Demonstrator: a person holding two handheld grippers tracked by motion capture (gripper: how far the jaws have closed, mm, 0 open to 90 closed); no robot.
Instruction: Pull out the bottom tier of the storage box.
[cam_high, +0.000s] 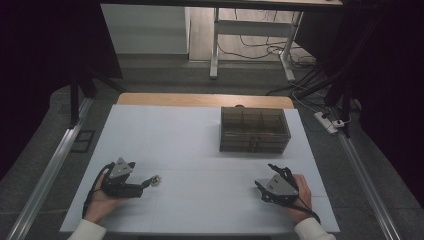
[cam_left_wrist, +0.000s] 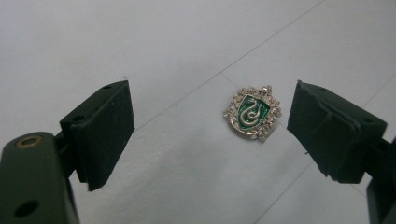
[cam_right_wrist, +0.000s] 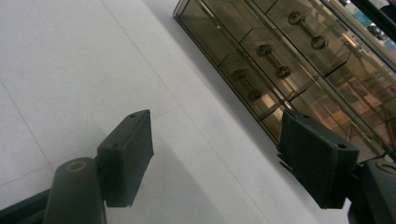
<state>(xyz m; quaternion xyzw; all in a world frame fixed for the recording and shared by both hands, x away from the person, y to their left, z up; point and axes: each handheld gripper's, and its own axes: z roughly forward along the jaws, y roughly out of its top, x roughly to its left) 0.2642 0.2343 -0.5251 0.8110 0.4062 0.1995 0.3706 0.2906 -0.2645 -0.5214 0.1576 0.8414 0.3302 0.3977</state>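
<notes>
The left gripper (cam_high: 150, 182) rests low on the near-left area of the white bench (cam_high: 165, 130), held in the person's left hand (cam_high: 102, 200). Its jaws stand wide apart and hold nothing. A small crest-shaped badge (cam_left_wrist: 252, 112), green with a silver serpent and a studded silver border, lies flat on the bench between the two jaws, nearer one of them and touching neither. The right gripper (cam_high: 276, 170) sits at the near-right of the bench, jaws wide and empty, pointing toward the drawer box (cam_high: 255, 130). This smoked transparent box stands on the far-right part of the bench, its drawer fronts with handles facing the person, well apart from the badge.
</notes>
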